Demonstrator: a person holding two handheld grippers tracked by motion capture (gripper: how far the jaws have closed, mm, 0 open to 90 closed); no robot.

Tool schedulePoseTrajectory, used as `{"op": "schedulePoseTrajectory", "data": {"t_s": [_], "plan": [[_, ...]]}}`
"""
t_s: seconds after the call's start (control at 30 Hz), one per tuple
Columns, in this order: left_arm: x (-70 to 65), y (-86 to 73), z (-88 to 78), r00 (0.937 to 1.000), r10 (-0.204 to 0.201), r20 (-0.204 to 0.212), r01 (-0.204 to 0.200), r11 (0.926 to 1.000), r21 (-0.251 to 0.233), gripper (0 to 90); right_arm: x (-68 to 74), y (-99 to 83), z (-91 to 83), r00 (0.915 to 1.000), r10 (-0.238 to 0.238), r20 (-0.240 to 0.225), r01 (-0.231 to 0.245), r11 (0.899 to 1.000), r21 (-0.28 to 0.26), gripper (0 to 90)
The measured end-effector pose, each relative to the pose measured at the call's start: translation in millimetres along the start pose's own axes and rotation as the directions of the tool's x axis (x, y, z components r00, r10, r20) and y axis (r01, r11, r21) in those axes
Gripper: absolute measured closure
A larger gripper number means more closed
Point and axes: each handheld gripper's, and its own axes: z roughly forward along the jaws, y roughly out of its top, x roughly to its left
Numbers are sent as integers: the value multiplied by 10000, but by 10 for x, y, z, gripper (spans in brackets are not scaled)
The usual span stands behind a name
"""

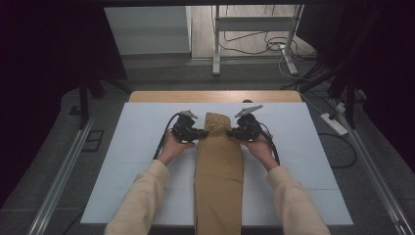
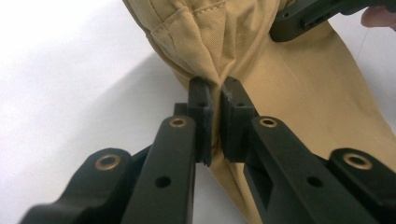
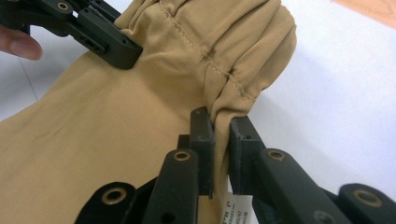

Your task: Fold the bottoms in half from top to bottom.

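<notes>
Pinching the tan trousers (image 1: pixel 218 161) from both sides, I hold a fold of cloth in each tool. My left gripper (image 2: pixel 214 100) has its jaws nearly together, clamped on a bunched edge of the fabric just ahead of its tips. My right gripper (image 3: pixel 220 122) grips the gathered seam the same way, a white label (image 3: pixel 236 205) hanging between its jaws. The trousers run back from the grippers toward me along the white table (image 1: pixel 132 161), with the two grippers facing each other across the cloth.
</notes>
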Motion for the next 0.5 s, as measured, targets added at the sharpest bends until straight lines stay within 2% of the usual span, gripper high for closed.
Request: {"op": "schedulePoseTrajectory", "data": {"t_s": [0.17,0.3,0.37,0.5], "plan": [[-9,170,-110,9994,265,-229,-271,9994,-225,840,-27,123,-88,9996,-177,199,182,9994,-278,822],[-41,345,-268,9969,614,-491,-652,9948,-783,841,-38,291,-237,9977,-440,516,477,9962,-722,823],[-54,374,-303,9962,686,-538,-734,9929,-938,840,-41,351,-296,9966,-536,623,591,9941,-913,823],[-58,359,-287,9958,735,-541,-779,9935,-829,840,-35,354,-302,9957,-613,701,674,9938,-886,823]]}}
